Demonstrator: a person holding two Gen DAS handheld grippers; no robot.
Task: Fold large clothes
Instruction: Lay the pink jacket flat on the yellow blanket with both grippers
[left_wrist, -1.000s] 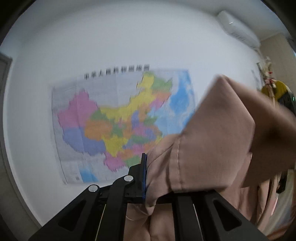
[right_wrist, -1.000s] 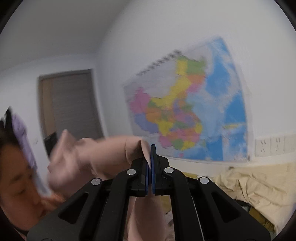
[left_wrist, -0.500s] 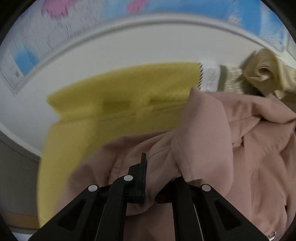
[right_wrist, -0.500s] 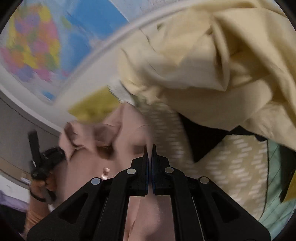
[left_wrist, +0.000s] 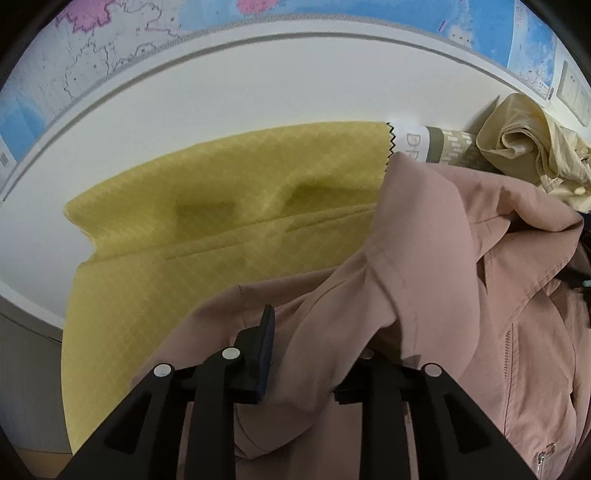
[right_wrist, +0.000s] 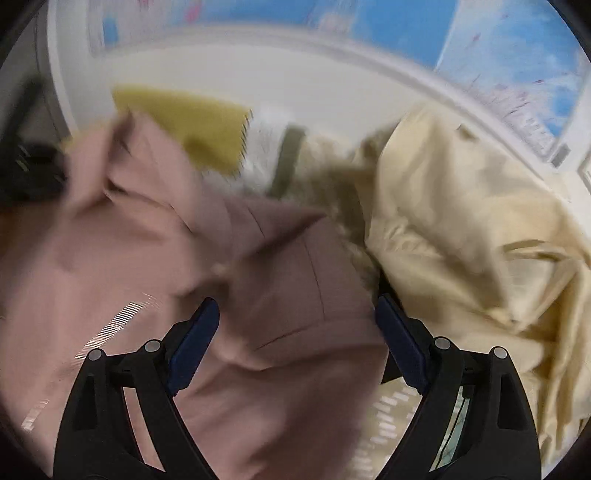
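A large dusty-pink jacket (left_wrist: 443, 258) with a collar and a zip lies spread over a yellow quilted cloth (left_wrist: 221, 221). My left gripper (left_wrist: 317, 332) is low over its near edge with its jaws opening. A fold of the pink fabric lies loose between them and drapes over the right finger, hiding its tip. In the blurred right wrist view the pink jacket (right_wrist: 147, 240) lies under my right gripper (right_wrist: 297, 306). Its jaws are opening wide and the blue pads (right_wrist: 199, 332) stand clear on either side of the fabric.
A crumpled cream garment (right_wrist: 461, 221) is heaped to the right of the jacket, also in the left wrist view as the cream garment (left_wrist: 524, 147). An olive patterned cloth (left_wrist: 454, 147) lies under it. A white wall with a map (left_wrist: 110, 55) bounds the far side.
Both grippers came down from facing the wall map to the surface, bringing the pink jacket with them. Both were shut on the fabric; now their jaws stand apart.
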